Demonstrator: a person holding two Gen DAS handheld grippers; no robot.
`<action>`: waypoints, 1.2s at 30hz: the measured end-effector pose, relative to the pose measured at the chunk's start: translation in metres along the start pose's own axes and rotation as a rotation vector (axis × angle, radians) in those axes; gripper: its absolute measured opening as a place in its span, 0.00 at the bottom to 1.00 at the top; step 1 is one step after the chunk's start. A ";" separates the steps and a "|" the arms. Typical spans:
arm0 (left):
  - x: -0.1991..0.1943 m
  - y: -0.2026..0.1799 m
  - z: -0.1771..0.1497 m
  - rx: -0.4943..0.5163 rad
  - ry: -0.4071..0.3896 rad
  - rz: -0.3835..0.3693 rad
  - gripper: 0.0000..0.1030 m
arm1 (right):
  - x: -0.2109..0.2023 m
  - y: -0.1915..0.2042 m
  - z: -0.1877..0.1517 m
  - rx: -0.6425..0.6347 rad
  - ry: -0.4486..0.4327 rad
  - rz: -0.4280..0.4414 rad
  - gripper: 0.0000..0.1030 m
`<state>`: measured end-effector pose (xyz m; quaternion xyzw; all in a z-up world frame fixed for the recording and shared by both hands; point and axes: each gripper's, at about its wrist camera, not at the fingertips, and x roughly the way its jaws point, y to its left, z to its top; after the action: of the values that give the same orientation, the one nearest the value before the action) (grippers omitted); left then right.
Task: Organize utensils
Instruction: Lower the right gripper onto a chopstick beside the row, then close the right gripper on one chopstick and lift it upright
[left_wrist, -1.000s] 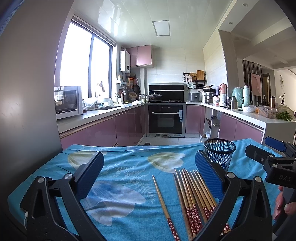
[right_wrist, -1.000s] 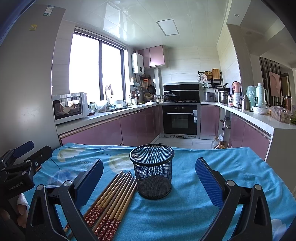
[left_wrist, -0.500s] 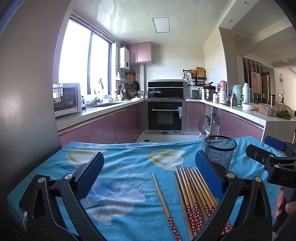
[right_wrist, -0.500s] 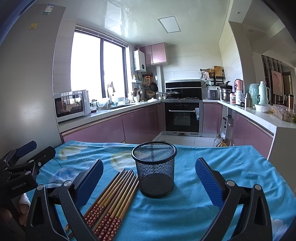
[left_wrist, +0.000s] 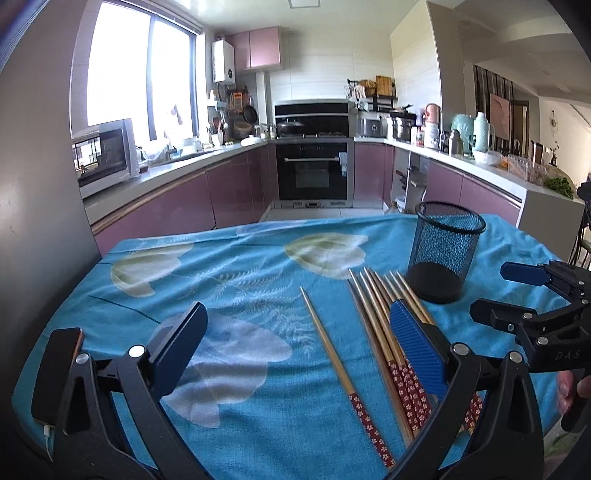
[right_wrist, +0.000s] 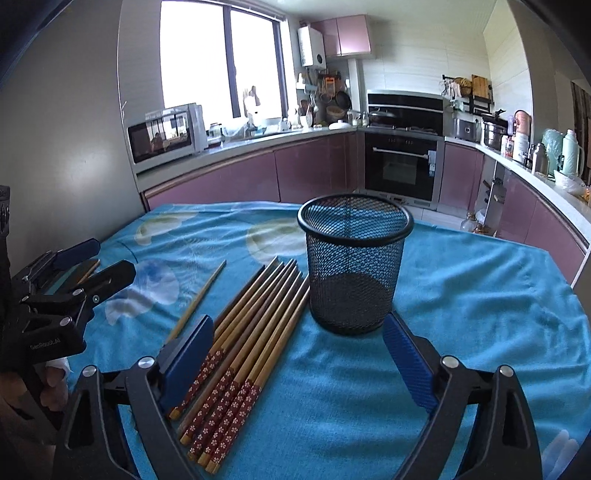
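Observation:
A black mesh cup (left_wrist: 447, 251) (right_wrist: 352, 266) stands upright on the blue flowered cloth (left_wrist: 240, 266). Just left of it lies a bundle of wooden chopsticks (left_wrist: 384, 332) (right_wrist: 251, 332) with red flowered ends. A single chopstick (left_wrist: 340, 365) (right_wrist: 197, 299) lies apart on the bundle's left. My left gripper (left_wrist: 295, 312) hangs open over the single chopstick, its right finger over the bundle. My right gripper (right_wrist: 299, 321) is above the bundle's near part and the cup's base. Its jaws are closing and press on nothing. Each gripper shows in the other's view: right gripper (left_wrist: 506, 293), left gripper (right_wrist: 99, 258).
A phone (left_wrist: 55, 376) with a cable lies at the table's near left corner. The cloth ends at the table's far edge, with a floor gap before the pink kitchen cabinets (right_wrist: 314, 170). A grey wall (left_wrist: 33, 184) is close on the left.
Both grippers have tipped downward and sunk toward the table, so the chopsticks and cup look nearer. The right gripper's jaws have narrowed a little. Nothing on the table moved.

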<state>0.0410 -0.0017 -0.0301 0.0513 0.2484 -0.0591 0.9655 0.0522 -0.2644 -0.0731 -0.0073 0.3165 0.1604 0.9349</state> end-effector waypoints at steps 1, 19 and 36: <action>0.006 -0.001 -0.001 0.014 0.022 -0.010 0.94 | 0.004 0.000 0.000 -0.001 0.023 0.004 0.77; 0.090 -0.005 -0.019 0.054 0.322 -0.136 0.52 | 0.046 -0.007 -0.003 0.016 0.257 0.016 0.37; 0.123 -0.007 -0.014 -0.013 0.386 -0.199 0.10 | 0.064 -0.006 0.008 0.032 0.269 0.041 0.06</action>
<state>0.1407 -0.0174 -0.1028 0.0304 0.4330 -0.1417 0.8897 0.1063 -0.2500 -0.1051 -0.0075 0.4414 0.1719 0.8806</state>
